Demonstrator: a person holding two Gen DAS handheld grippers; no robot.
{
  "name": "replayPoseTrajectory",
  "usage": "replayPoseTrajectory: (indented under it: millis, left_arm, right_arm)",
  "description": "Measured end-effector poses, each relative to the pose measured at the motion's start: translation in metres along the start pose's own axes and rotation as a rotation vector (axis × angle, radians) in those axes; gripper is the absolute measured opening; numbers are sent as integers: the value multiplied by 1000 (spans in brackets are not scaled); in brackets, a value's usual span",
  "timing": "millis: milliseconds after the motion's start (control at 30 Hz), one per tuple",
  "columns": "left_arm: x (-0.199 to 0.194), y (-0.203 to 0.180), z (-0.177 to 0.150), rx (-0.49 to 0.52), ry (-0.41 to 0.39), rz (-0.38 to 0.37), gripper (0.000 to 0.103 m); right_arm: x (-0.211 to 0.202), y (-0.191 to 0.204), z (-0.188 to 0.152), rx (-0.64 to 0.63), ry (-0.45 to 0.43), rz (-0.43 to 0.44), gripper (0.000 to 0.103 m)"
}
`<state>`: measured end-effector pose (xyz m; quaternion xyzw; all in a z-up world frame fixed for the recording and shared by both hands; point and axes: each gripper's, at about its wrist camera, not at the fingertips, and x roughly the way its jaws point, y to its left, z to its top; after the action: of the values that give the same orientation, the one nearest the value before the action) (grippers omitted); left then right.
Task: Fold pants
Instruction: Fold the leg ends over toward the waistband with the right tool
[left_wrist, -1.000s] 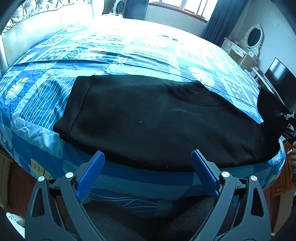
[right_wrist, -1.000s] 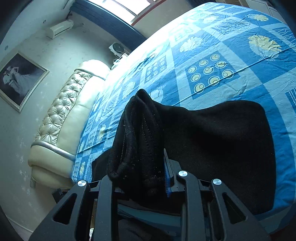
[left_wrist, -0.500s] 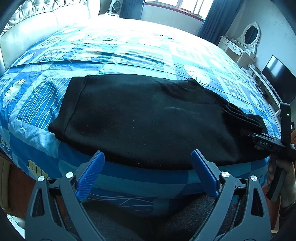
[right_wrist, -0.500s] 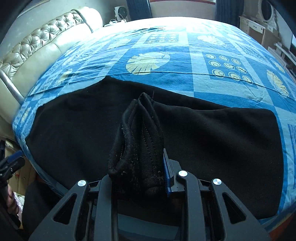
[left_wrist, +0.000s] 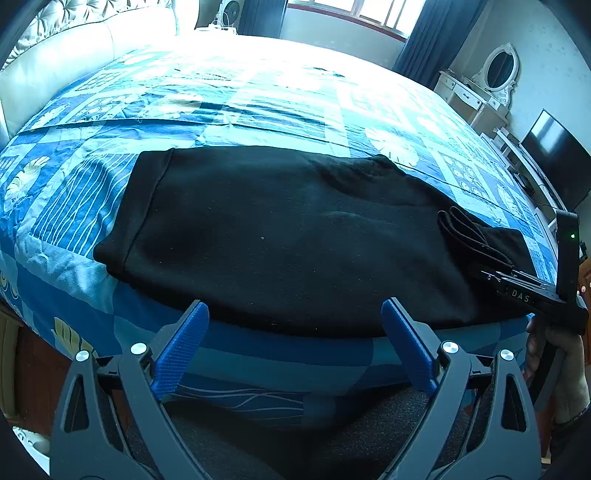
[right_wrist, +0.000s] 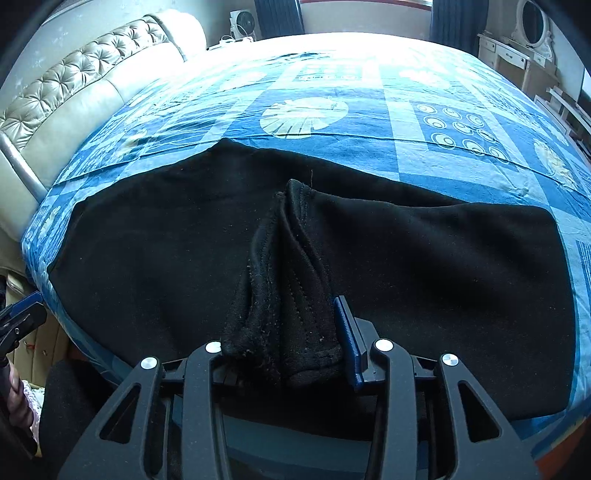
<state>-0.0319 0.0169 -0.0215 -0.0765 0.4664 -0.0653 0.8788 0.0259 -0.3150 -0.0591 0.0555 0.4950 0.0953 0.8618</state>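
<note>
Left tongs (left_wrist: 293, 345): jaws wide, nothing between the blue pads; they hover off the near edge of the bed, just short of the pants.

Right tongs (right_wrist: 286, 336): a gathered bunch of cuff (right_wrist: 286, 295) sits between the jaws, which have just been opening; whether the pads press on it now cannot be told. The blue right pad touches the cloth; the left pad is hidden behind it. In the left wrist view these tongs (left_wrist: 496, 273) stand at the right end of the garment, with a hand (left_wrist: 554, 354) on the handle below.

Pants (left_wrist: 295, 240): black, soft, fleece-like, speckled with lint. They lie flat and lengthwise along the near edge of the bed; a banded hem ends the left side, and the right end is doubled back in ridged, stitched folds.

Bed (left_wrist: 258, 103): blue patchwork cover with leaf and circle prints.

Headboard (right_wrist: 74, 85): cream, tufted, beyond on the left.

Dressing table (left_wrist: 476, 96): white, with an oval mirror, at the far right.
</note>
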Motion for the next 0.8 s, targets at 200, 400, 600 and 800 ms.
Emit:
replayPoseTrajectory:
  millis: [200,400,600,800]
  left_arm:
    - [0,0,0,1,-2,2,94]
    - [0,0,0,0,1,2,94]
    - [-1,-2,-1,12,-7,9,94]
    - [-1,-2,-1,15,-8,11,94]
  right_arm:
    - [-2,7,-5,11,-8,24,53]
    - [-7,13,-9,22,-24,63,55]
    - [-7,20,-12,12,-26,69,56]
    - [-7,26,-13,-3,-23,76,56]
